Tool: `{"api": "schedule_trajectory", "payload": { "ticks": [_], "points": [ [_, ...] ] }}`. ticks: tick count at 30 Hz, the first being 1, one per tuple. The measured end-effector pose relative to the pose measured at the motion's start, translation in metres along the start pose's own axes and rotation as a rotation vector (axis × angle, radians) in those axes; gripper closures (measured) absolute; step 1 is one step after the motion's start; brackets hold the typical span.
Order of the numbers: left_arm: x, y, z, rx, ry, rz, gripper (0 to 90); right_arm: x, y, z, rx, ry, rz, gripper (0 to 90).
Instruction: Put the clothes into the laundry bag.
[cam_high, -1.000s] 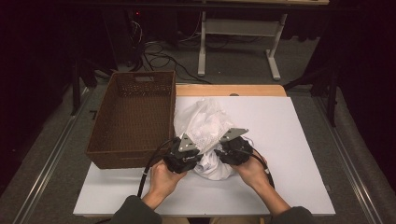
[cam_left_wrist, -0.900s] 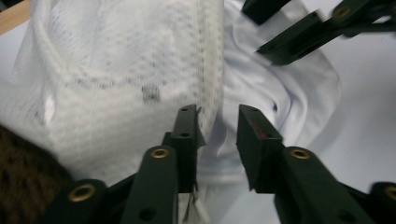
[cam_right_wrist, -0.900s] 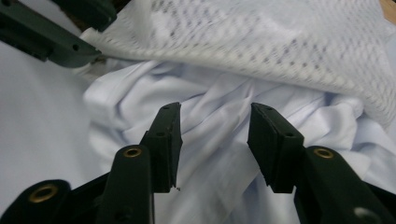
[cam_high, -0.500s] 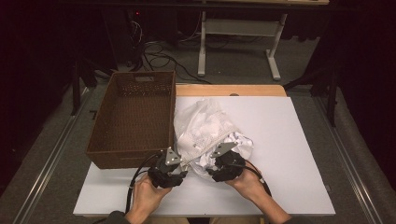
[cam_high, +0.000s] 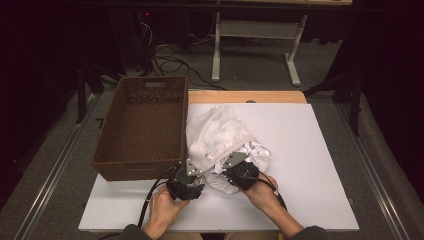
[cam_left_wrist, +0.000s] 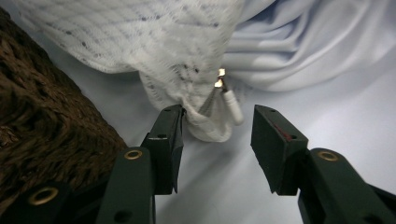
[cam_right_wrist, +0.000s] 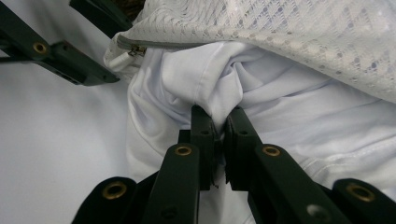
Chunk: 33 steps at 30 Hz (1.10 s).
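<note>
Brown wicker basket (cam_high: 142, 127) on white table (cam_high: 310, 165), left side. Behind it, a white-legged stand (cam_high: 255, 50). Cables (cam_high: 170, 55) on floor.

a white mesh laundry bag (cam_high: 216, 136) lies crumpled on the white bench (cam_high: 310, 165), just beside the brown wicker basket (cam_high: 142, 125). its netting shows a diamond weave, and a zipper with a white pull tab (cam_left_wrist: 232, 105) hangs at its near corner. a smooth white garment (cam_right_wrist: 224, 93) sits half under the mesh, bulging out at the near edge in soft folds, with one fold bunched tight and standing up.
</note>
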<state>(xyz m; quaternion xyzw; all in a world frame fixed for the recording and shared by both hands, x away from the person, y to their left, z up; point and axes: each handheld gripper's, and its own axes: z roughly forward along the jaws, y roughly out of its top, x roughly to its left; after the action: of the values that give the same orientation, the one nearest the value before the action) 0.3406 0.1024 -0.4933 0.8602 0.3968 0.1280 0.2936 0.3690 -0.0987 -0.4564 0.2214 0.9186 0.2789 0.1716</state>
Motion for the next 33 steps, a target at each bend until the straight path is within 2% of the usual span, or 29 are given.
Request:
{"api": "schedule_trajectory", "payload": {
  "ticks": [3, 5, 8, 10, 15, 17, 20, 23, 26, 29, 31, 33],
  "points": [
    [0.000, 0.001, 0.000, -0.025, -0.004, 0.002, 56.7, -0.002, 0.001, -0.002, -0.009, 0.004, 0.012, 85.1],
    [0.001, 0.001, 0.000, -0.041, -0.019, 0.005, 64.0, -0.002, 0.003, -0.003, -0.005, 0.012, 0.013, 85.1],
    [0.000, 0.000, -0.004, -0.070, -0.025, 0.032, 78.4, -0.002, 0.005, -0.004, -0.010, 0.009, 0.019, 85.0],
    [0.001, 0.001, -0.008, -0.082, -0.034, 0.035, 81.6, -0.002, 0.006, -0.006, -0.023, 0.004, 0.015, 84.9],
    [0.001, 0.004, -0.018, -0.104, -0.063, 0.044, 83.2, -0.004, 0.015, -0.004, -0.006, -0.008, 0.007, 85.0],
    [0.000, 0.004, -0.020, -0.116, -0.073, 0.047, 83.4, -0.007, 0.020, -0.001, 0.006, -0.009, 0.025, 85.2],
    [0.000, 0.005, -0.024, -0.122, -0.081, 0.054, 83.6, -0.012, 0.027, 0.008, 0.035, -0.029, 0.039, 85.4],
    [-0.001, 0.006, -0.028, -0.128, -0.082, 0.066, 83.8, -0.017, 0.033, 0.020, 0.054, -0.075, 0.039, 85.4],
    [-0.002, 0.005, -0.031, -0.134, -0.086, 0.073, 84.0, -0.024, 0.039, 0.029, 0.051, -0.109, 0.071, 85.5],
    [-0.003, 0.004, -0.032, -0.135, -0.092, 0.078, 84.1, -0.034, 0.045, 0.037, 0.038, -0.138, 0.128, 85.4],
    [-0.003, 0.005, -0.030, -0.127, -0.094, 0.074, 84.1, -0.038, 0.047, 0.041, 0.028, -0.133, 0.172, 84.6],
    [-0.001, 0.004, -0.028, -0.119, -0.099, 0.070, 83.9, -0.037, 0.046, 0.042, 0.027, -0.123, 0.178, 81.9]
  ]
}}
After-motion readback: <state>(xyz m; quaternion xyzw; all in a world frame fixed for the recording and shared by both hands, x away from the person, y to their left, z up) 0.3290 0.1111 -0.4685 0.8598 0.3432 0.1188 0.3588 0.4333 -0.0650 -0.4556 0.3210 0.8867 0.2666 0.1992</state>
